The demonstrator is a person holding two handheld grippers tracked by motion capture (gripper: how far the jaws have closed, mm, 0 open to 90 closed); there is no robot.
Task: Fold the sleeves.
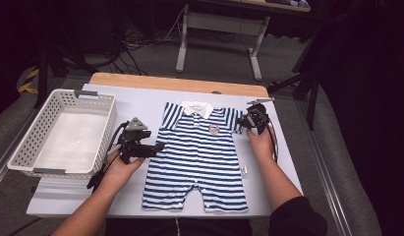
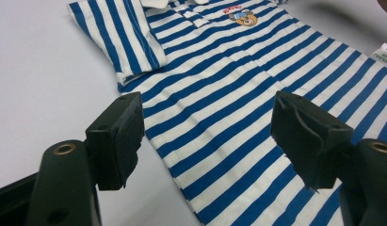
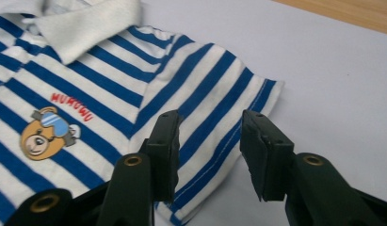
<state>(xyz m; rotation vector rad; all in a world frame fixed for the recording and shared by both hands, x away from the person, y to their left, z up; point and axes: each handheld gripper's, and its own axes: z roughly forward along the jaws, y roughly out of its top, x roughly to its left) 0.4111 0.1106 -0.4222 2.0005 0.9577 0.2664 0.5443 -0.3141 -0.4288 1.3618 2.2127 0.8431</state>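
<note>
A blue-and-white striped baby romper (image 1: 197, 152) with a white collar and a bear badge lies flat, face up, on the white mat (image 1: 140, 101). My left gripper (image 1: 159, 146) stands open at the romper's left side edge, below the left sleeve; in the left gripper view its jaws (image 2: 205, 113) straddle that striped edge (image 2: 229, 94) without touching it. My right gripper (image 1: 245, 123) is at the right sleeve. In the right gripper view it (image 3: 210, 134) is open, its jaws on either side of the sleeve's hem (image 3: 229, 101), the pads not pressing on the cloth.
A white slotted basket (image 1: 22, 152), with nothing in it, stands at the mat's left. The wooden table edge (image 1: 180, 81) runs along the back. A small white tag (image 1: 244, 170) sticks out of the romper's right side. A desk frame and cables lie on the floor beyond.
</note>
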